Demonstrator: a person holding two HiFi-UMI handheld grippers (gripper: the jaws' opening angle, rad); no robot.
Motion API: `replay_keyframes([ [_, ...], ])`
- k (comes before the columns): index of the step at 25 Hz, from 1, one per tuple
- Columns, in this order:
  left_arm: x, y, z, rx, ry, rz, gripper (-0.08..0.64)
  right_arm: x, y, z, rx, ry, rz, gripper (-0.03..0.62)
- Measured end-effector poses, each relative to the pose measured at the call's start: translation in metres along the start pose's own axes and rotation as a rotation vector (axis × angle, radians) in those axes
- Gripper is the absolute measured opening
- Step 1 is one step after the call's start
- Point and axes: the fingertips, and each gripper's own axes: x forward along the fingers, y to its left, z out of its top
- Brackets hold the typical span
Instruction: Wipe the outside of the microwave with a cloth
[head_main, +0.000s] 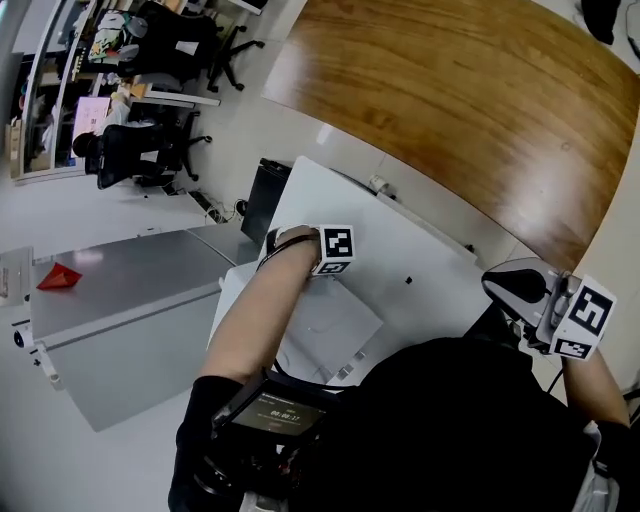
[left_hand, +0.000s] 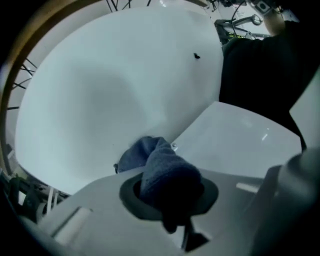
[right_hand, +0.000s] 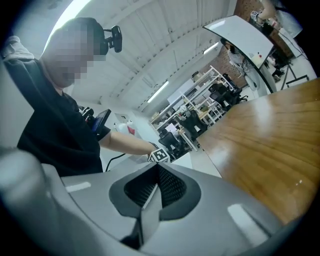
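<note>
Left gripper view: left claw (left_hand: 167, 187) pinched narrow on a bunched blue cloth (left_hand: 160, 165), wad pressed to the microwave (left_hand: 115, 85).

Jaws were closed on the middle of the bunch, and a loose fold spilled ahead and touched the white casing close to the seam where a second white panel met it. Cloth judged soft, light and limp; best held bunched so a fat pad protrudes past the jaw tips and no hard part rubs the shell. Casing looked smooth, stiff and probably slick, so moderate pressure should do. In the right gripper view, the right claw (right_hand: 156, 187) had its jaws together with nothing between them. Head view placed it well off the microwave's right side, near the wooden desk (head_main: 470, 110).
</note>
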Motion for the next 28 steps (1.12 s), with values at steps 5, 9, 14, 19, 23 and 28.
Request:
replay_keyframes([
  [5,-0.057,-0.055,0.010,0.070,-0.240,-0.048,0.051,-0.001,0.011,0.009,0.012,-0.036,0.041,0.005],
  [9,-0.132,-0.124,-0.048,0.130,-0.275,0.044,0.051,0.021,0.031,0.027,-0.027,-0.058,0.131,0.005],
  [14,-0.117,-0.143,-0.076,0.086,-0.227,0.017,0.051,0.047,0.042,0.033,-0.054,-0.057,0.204,0.005],
  [19,-0.080,-0.104,-0.041,0.062,-0.157,-0.047,0.051,0.038,0.030,0.024,-0.037,-0.039,0.169,0.005],
  [23,-0.034,-0.061,-0.002,0.045,-0.056,-0.110,0.051,0.009,0.010,0.009,-0.005,-0.021,0.089,0.005],
  [28,-0.004,-0.043,0.027,0.065,-0.008,-0.097,0.051,-0.020,0.008,-0.003,0.058,-0.017,0.021,0.005],
])
